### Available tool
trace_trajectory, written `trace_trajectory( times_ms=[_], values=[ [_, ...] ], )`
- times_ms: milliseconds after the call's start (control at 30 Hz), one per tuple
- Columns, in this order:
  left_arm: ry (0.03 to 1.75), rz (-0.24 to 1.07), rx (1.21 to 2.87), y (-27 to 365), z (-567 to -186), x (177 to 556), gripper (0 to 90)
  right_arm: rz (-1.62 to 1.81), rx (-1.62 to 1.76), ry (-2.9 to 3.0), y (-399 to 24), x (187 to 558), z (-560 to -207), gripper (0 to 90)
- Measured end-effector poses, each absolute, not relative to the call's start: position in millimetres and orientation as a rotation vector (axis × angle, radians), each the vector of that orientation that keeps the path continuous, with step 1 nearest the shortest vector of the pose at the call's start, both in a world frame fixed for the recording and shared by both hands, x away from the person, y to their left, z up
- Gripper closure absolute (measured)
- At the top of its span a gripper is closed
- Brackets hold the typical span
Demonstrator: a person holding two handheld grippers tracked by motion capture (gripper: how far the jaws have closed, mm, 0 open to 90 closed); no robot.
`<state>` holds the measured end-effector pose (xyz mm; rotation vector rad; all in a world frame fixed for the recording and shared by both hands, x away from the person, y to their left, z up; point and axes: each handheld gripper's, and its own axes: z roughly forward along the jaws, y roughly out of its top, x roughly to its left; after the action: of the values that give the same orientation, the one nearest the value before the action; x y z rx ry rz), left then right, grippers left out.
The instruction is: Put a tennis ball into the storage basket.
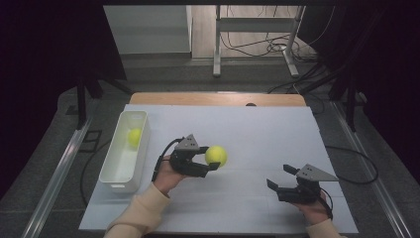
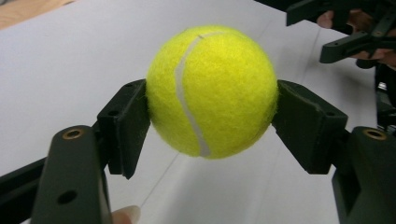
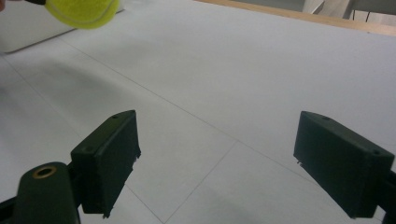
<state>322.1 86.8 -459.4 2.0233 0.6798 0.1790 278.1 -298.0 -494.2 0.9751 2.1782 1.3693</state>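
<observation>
A yellow tennis ball [image 1: 216,155] hangs above the middle of the white table sheet, clamped between the jaws of my left gripper [image 1: 212,158]. Seen from the left gripper view, the ball [image 2: 212,91] fills the gap and both pads [image 2: 128,123] press into its felt. A second yellow ball [image 1: 134,137] lies inside the white bin [image 1: 112,174] at the table's left. Near the front right my right gripper [image 1: 279,177] rests low and open; its pads [image 3: 109,156] stand wide apart over bare sheet, and the held ball [image 3: 81,11] appears at that view's top left.
The white sheet [image 1: 257,134] covers a wooden table whose far edge [image 1: 218,98] shows beyond it. Behind the table stand a metal frame's legs [image 1: 216,44] and loose cables on the floor. Dark curtains flank both sides.
</observation>
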Motion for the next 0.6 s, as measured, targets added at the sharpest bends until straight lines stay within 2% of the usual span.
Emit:
trace_trajectory(
  times_ms=[600],
  values=[
    [0.748, 0.236, 1.972, 118, -448, 323, 30.1, 1.36, 0.977, 2.181, -299, 278, -494, 14.7]
  ],
)
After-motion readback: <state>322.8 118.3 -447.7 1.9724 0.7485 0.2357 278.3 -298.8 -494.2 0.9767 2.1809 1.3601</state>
